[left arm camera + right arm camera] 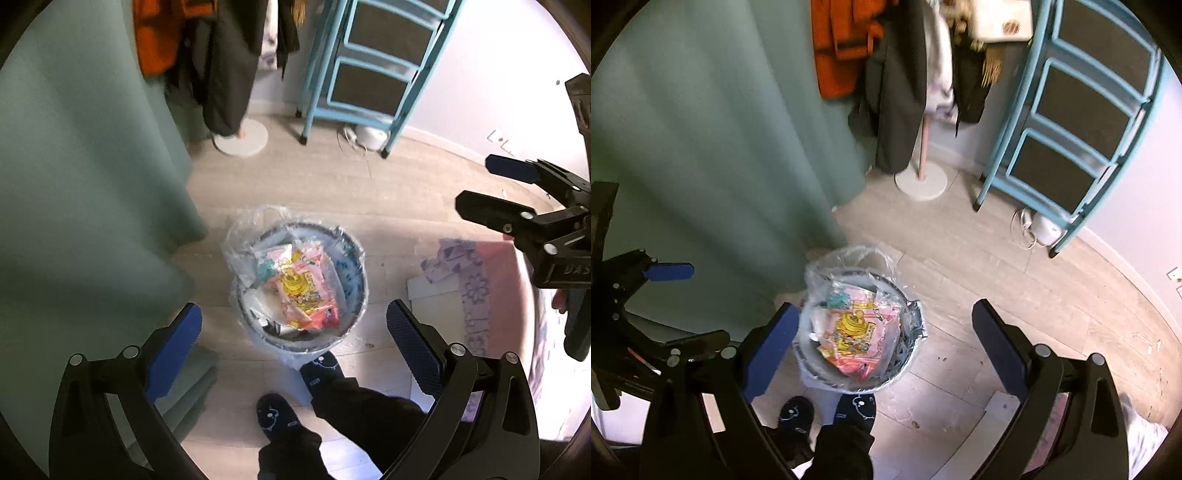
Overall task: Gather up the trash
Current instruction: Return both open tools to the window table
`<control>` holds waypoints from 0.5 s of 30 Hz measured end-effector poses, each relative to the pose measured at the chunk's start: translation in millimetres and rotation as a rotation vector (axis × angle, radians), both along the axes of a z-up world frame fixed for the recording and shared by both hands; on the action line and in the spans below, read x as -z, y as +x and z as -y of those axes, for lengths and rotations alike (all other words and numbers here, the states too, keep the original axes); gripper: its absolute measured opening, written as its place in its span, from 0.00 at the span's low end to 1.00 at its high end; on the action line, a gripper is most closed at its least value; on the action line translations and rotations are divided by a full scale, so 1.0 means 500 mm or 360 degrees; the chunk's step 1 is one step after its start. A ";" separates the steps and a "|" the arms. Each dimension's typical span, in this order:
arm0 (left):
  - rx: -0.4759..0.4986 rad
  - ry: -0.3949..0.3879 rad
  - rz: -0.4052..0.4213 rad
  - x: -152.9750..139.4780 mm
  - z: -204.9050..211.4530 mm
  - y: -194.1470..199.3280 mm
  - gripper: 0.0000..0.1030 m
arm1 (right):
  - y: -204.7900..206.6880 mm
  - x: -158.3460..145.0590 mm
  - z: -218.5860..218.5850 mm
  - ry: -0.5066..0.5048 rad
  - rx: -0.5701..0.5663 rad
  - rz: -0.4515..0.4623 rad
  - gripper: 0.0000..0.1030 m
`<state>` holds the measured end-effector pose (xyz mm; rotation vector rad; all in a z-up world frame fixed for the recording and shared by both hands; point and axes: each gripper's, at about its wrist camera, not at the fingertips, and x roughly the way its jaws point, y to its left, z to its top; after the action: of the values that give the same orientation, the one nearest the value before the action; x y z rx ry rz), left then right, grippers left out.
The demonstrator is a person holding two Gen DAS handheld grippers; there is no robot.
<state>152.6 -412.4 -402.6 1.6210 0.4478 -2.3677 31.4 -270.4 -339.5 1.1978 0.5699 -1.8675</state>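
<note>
Both tools, left tool [293, 338] and right tool [886, 334], hang released and empty above the bin [347, 325], whose bag [240, 236] is full of wrappers [306, 291] and, I judge, not yet gathered.

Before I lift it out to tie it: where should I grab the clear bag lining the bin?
Probably the loose bunched plastic standing above the far rim of the trash bin, coming from above. It is the one part of the bag liner that sticks up free; elsewhere it hugs the rim. Both grippers, left gripper and right gripper, are open.

The pale wood floor [388, 192] carries a lined trash bin [295, 284], a round stand base [242, 142] and a blue shelf unit [373, 62].
</note>
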 end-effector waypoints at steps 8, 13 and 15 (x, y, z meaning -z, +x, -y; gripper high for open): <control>-0.0179 -0.0027 -0.0226 -0.216 -0.022 0.069 0.94 | 0.065 -0.177 -0.021 -0.0141 -0.0236 -0.0071 0.89; -0.0367 -0.0069 -0.0325 -0.258 -0.027 0.132 0.94 | 0.097 -0.191 -0.007 -0.0118 -0.0457 -0.0062 0.89; -0.0442 -0.0039 -0.0334 -0.270 -0.040 0.180 0.94 | 0.112 -0.185 0.003 -0.0087 -0.0545 -0.0044 0.89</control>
<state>242.4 -392.3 -267.5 1.2139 0.6362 -2.3262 87.4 -271.9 -246.8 0.9712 0.6877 -1.5997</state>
